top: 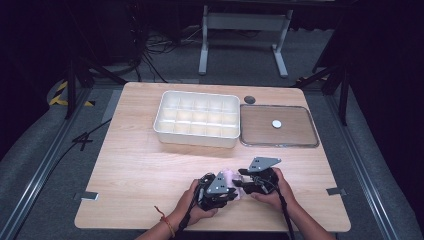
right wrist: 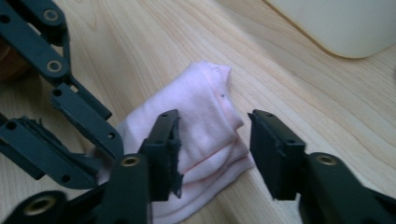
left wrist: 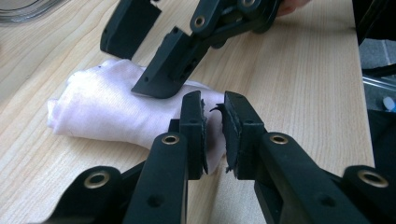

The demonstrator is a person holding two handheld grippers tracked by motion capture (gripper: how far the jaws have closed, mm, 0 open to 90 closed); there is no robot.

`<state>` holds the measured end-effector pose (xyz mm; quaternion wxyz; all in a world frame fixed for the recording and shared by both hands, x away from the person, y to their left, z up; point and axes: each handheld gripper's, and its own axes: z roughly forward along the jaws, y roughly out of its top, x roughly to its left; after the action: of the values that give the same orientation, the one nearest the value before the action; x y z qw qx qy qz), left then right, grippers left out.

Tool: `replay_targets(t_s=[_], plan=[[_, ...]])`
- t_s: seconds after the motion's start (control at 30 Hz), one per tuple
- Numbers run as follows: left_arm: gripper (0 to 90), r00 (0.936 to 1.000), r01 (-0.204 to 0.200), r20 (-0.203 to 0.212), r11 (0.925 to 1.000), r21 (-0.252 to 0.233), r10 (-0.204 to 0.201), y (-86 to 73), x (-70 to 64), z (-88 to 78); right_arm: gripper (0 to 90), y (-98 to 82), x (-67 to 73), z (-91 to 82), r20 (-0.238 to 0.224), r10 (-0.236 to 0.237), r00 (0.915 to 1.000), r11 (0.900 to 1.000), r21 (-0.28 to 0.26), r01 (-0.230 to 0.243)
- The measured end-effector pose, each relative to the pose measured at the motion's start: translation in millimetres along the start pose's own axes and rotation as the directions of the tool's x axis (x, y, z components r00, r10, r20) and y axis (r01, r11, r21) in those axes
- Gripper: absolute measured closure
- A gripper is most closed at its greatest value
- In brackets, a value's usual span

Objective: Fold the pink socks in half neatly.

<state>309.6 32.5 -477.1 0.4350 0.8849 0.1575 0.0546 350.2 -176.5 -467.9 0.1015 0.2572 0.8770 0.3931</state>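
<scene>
Pale pink folded cloth, soft knit, maybe a sock [top: 231, 176], lies on the light wood-grain counter [top: 150, 170] near the front edge, right btwn the two grippers and well apart from the tray.

L gripper [left wrist: 214, 135], black two-jaw tool w/ grey three-cornered plate on top, held in the person's left hand [top: 192, 205]: jaws nearly together, clenched on a thin edge of the pink cloth [left wrist: 107, 109]; fabric sits pinched in the narrow gap btwn the pads in the left gripper view.

R gripper [right wrist: 212, 149], same build, in the right hand [top: 277, 192]: released, jaws apart. Cloth [right wrist: 205, 116] lies btwn and under them in the right gripper view; left pad is at the fabric, right pad clear of it w/ bare wood in btwn. No squeeze on the cloth. In the left gripper view one R jaw tip rests down on top of the cloth, other jaw off it.

Both grippers point inward toward each other, close together over the cloth.

Further back on the counter: white plastic tray w/ grid of compartments [top: 197, 136], and just beside it on the right a shallow clear-rimmed rectangular tray [top: 280, 145] w/ a small white round disc [top: 276, 123] in it. Small dark round spot [top: 249, 99] on the counter behind that.
</scene>
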Motion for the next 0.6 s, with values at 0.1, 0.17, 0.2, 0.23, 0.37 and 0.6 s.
replay_targets(t_s=[0.1, 0.17, 0.2, 0.23, 0.37, 0.6], plan=[[77.7, 1.0, -0.005, -0.007, 0.9999, 0.009, 0.005, -0.2, -1.6, 0.2, 45.1, 2.0, -3.0, -3.3, -0.005, 0.028, 0.9996, 1.0, -0.011, -0.028], [77.6, 1.0, -0.007, -0.006, 1.0, 0.003, 0.007, -0.6, -1.3, 0.8, 44.2, 3.9, -4.4, -5.4, -0.006, 0.043, 0.9991, 0.999, -0.032, -0.043], [77.2, 1.0, -0.009, -0.004, 0.9999, 0.005, 0.009, -0.8, -1.4, 0.6, 43.5, 4.8, -4.5, -5.5, -0.013, 0.049, 0.9987, 0.998, -0.041, -0.049], [77.0, 0.9999, -0.014, -0.004, 0.9999, 0.002, 0.014, -0.9, -1.4, 0.9, 42.6, 5.8, -4.0, -5.0, -0.012, 0.048, 0.9988, 0.998, -0.041, -0.049], [75.4, 0.9997, -0.024, -0.01, 0.9997, 0.002, 0.024, -1.3, -2.7, 1.1, 40.5, 6.5, -2.5, 3.2, -0.028, 0.052, 0.9983, 0.999, -0.013, -0.052], [73.6, 0.9995, -0.03, -0.002, 0.9995, 0.012, 0.03, -2.1, -3.8, -1.4, 42.0, 1.7, -8.3, 11.1, -0.082, 0.125, 0.9888, 0.992, 0.014, -0.124]])
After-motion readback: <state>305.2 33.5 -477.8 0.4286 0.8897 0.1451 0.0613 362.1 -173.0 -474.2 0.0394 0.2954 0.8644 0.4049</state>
